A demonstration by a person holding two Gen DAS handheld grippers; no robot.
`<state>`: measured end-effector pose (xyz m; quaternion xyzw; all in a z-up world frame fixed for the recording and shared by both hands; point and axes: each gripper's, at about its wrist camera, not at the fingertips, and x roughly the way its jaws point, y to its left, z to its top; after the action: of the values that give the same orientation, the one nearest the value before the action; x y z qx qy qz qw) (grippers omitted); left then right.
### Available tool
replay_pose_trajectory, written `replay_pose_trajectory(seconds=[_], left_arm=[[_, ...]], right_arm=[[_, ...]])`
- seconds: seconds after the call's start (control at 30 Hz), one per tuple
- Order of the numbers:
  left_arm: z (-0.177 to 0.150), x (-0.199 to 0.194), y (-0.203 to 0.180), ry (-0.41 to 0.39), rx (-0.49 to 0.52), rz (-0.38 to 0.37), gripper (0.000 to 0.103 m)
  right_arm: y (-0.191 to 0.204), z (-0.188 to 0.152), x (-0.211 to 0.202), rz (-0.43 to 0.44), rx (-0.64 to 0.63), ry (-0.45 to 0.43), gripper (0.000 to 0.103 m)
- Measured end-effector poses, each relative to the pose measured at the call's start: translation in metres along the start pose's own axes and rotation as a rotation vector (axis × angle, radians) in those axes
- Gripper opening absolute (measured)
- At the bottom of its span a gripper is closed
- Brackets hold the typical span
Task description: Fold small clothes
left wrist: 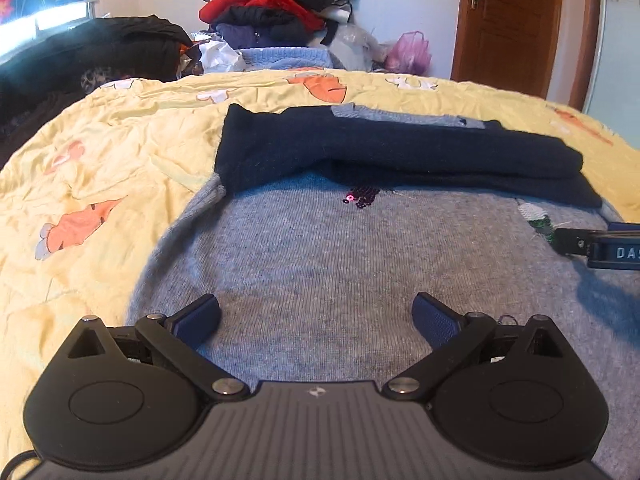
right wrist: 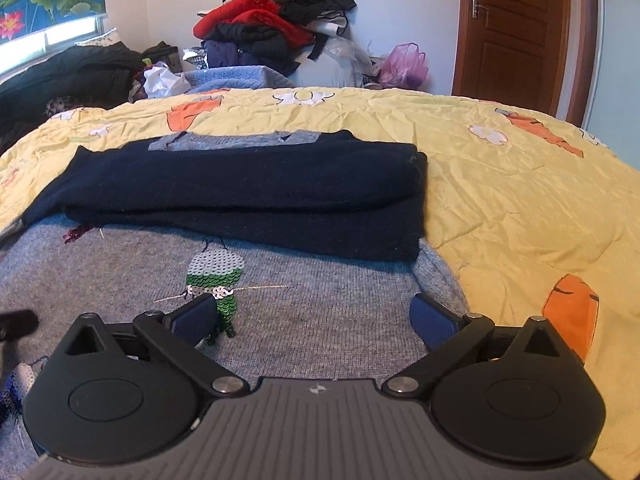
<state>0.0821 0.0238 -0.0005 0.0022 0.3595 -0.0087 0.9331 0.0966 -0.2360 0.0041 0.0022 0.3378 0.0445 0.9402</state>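
Observation:
A small grey knit sweater [left wrist: 320,264] with navy sleeves lies flat on the yellow bedspread [left wrist: 100,184]. Both navy sleeves [left wrist: 380,152] are folded across its chest. Sequin figures decorate the front [right wrist: 216,276]. My left gripper [left wrist: 316,316] hovers open over the grey lower body, nothing between its blue pads. My right gripper [right wrist: 312,316] stands wide open over the sweater's right side [right wrist: 320,304], near its edge, with nothing held. Its tip shows at the right edge of the left wrist view [left wrist: 600,246].
The bedspread [right wrist: 520,184] with carrot prints stretches right and left of the sweater. A heap of red, black and blue clothes [right wrist: 272,28] stands behind the bed, beside a pink bag [right wrist: 404,64]. Dark clothing [left wrist: 92,52] lies at the far left. A wooden door [right wrist: 516,28] is behind.

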Motion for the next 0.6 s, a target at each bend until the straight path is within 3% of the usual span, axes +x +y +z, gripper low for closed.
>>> replay_pose_trajectory(seconds=[0.23, 0.33, 0.47, 0.6], left_arm=[[0.002, 0.002, -0.002, -0.001, 0.003, 0.004, 0.103], [0.002, 0.002, -0.001, -0.002, 0.003, 0.004, 0.103], [0.002, 0.001, -0.002, 0.004, 0.005, 0.010, 0.103], [0.001, -0.013, -0.006, 0.077, -0.008, 0.007, 0.103]], right_arm=[[0.011, -0.007, -0.017, -0.028, 0.011, 0.058, 0.103], [0.013, -0.020, -0.023, -0.025, -0.018, 0.009, 0.103], [0.012, -0.019, -0.022, -0.027, -0.015, 0.010, 0.103], [0.011, -0.019, -0.024, -0.026, -0.010, 0.009, 0.103]])
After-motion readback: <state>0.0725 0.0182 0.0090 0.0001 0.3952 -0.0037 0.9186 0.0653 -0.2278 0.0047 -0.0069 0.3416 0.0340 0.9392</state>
